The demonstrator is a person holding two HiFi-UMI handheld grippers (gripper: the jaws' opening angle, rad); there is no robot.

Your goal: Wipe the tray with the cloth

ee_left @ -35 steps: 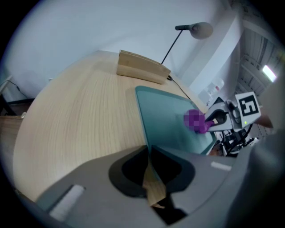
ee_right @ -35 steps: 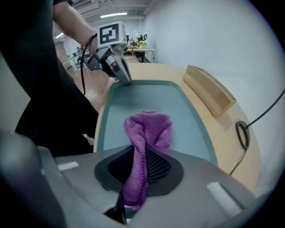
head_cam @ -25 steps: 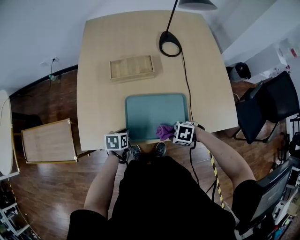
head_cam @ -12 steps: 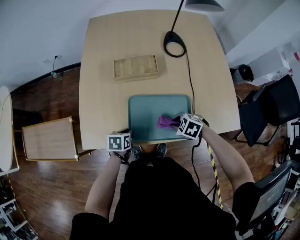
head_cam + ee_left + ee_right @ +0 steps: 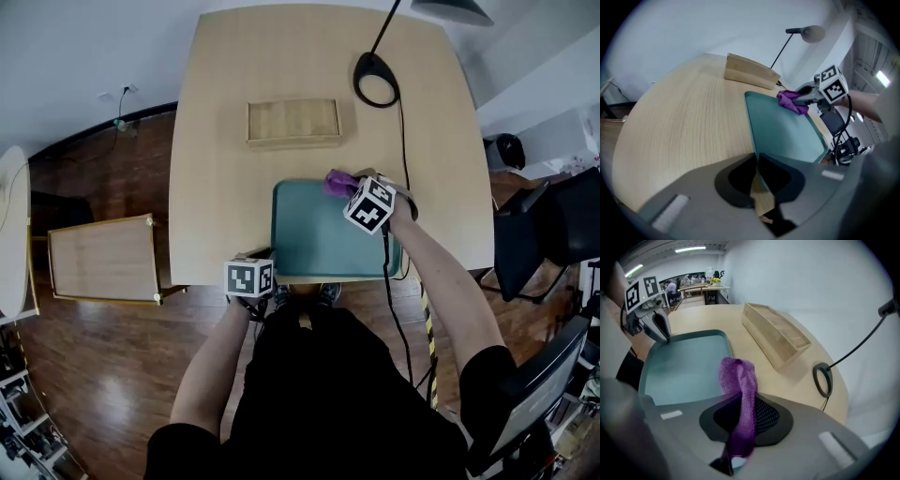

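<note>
The teal tray [image 5: 319,246] lies at the table's near edge. My left gripper [image 5: 263,257] is shut on the rim at the tray's near left corner; in the left gripper view the rim [image 5: 754,140] runs straight in between the closed jaws of the left gripper [image 5: 757,169]. My right gripper [image 5: 351,187] is shut on the purple cloth [image 5: 337,181] and holds it over the tray's far edge. In the right gripper view the cloth [image 5: 739,385] stands up from between the jaws, with the tray [image 5: 682,366] to its left.
A shallow wooden box [image 5: 292,122] lies on the table beyond the tray. The lamp's black ring base [image 5: 376,79] and its cable stand at the far right. A low wooden table [image 5: 101,259] sits on the floor to the left, and black chairs [image 5: 544,234] to the right.
My right gripper has carried the cloth from the tray's near right part across to its far edge. The left gripper has stayed on the tray's near left corner.
</note>
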